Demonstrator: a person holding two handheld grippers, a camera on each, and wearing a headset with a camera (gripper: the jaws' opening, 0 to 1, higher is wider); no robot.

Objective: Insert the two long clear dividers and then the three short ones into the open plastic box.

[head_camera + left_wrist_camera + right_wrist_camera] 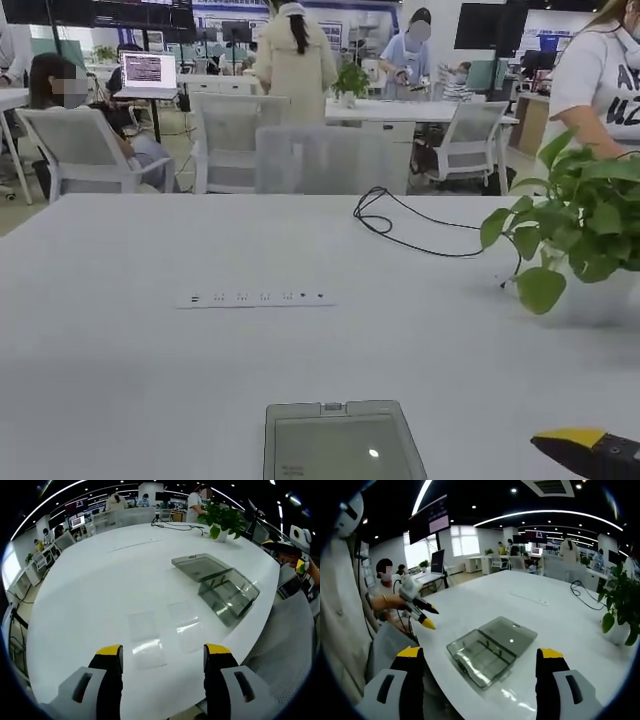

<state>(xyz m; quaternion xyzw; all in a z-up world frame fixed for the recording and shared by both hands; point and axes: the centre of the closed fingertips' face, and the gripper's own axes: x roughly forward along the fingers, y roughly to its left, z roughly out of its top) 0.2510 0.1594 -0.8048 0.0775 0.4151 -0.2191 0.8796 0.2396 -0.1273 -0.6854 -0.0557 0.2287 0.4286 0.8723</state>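
The left gripper (163, 650), black with yellow-tipped jaws, is held with its jaws spread wide over the white table (90, 590). Just ahead, clear flat plastic dividers (146, 639) are laid side by side. Beyond them, the smoky transparent plastic box (227, 592) is lying open, near a green potted plant (222, 520).

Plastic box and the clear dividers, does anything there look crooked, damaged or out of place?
Nothing stands out. The plastic box lies open on the white table, its lid folded flat and its base apparently empty. The clear dividers lie flat beside it, apart from the box, with no visible cracks.
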